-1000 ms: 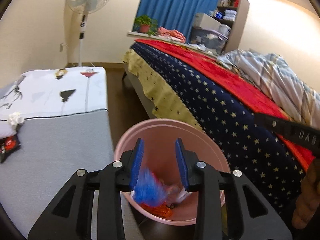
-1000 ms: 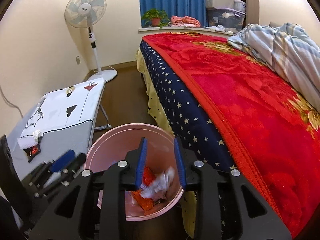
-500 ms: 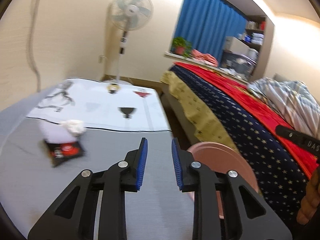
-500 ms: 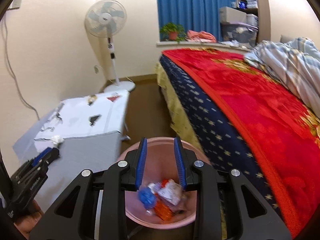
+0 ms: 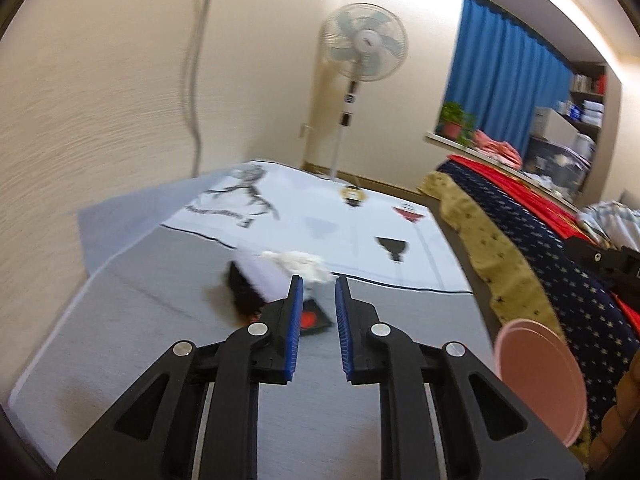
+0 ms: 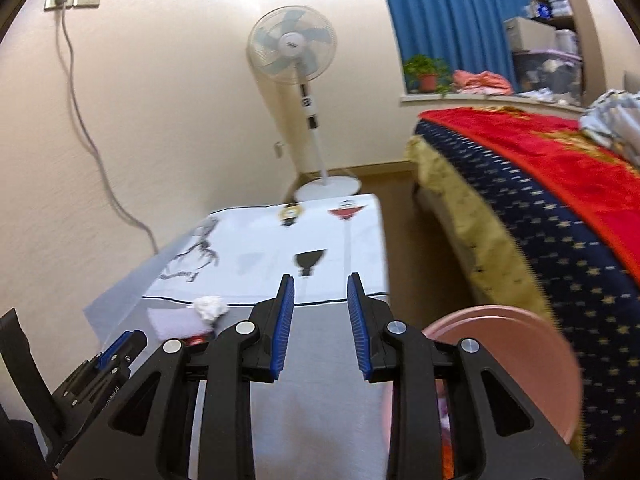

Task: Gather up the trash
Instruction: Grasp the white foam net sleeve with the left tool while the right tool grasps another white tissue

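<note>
On the grey table cover [image 5: 160, 320] lie a crumpled white tissue [image 5: 298, 262], a pale blurred piece [image 5: 264, 276] and a black wrapper with a red mark [image 5: 310, 320]. My left gripper [image 5: 319, 280] hovers just short of them. Its jaws are closing, with nothing between them. The pink bin [image 5: 536, 376] stands off the table's right edge. In the right wrist view the tissue [image 6: 208, 306] lies left of my right gripper [image 6: 320, 278], which is open, holds nothing and hangs over the table beside the bin [image 6: 500, 340]. The left gripper [image 6: 120, 344] shows at the lower left.
A standing fan [image 6: 292, 44] is beyond the table's far end. The bed with its star-patterned blanket [image 6: 560, 260] runs along the right, with a strip of wooden floor [image 6: 400, 200] between. A cable [image 6: 84, 112] hangs down the wall on the left.
Both grippers swung left, from over the pink bin to over the table. A blue wrapper dropped into the bin. The left jaws have narrowed.
</note>
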{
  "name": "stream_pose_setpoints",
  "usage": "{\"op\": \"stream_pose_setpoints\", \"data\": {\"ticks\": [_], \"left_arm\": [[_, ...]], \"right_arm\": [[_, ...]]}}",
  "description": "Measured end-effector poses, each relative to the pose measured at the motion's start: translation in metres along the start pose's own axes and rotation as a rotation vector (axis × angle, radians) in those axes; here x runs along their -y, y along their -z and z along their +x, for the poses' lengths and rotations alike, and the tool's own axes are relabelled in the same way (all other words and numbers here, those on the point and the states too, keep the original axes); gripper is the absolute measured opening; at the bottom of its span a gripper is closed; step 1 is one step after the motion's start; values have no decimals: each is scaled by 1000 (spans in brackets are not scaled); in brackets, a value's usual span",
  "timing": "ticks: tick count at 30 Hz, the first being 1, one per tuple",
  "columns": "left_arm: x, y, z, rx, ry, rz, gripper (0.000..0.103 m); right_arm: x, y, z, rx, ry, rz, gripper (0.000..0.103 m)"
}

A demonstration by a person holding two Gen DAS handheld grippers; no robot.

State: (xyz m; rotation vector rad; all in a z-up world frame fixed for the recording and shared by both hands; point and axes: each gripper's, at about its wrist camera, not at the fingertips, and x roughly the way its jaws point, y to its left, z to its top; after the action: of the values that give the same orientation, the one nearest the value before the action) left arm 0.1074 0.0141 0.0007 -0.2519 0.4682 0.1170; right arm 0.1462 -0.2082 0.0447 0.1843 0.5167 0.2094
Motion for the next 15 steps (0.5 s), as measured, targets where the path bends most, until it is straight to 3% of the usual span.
{"op": "stream_pose_setpoints", "data": {"ticks": [9,15], "left_arm": [[-45,-10,14,14,-68,-92,16],[-69,-15,21,1,-83,-166,17]], "right_arm": [[-40,10,66,-61,-135,-3,28],[-63,28,122,-173,-226,28,29]]}}
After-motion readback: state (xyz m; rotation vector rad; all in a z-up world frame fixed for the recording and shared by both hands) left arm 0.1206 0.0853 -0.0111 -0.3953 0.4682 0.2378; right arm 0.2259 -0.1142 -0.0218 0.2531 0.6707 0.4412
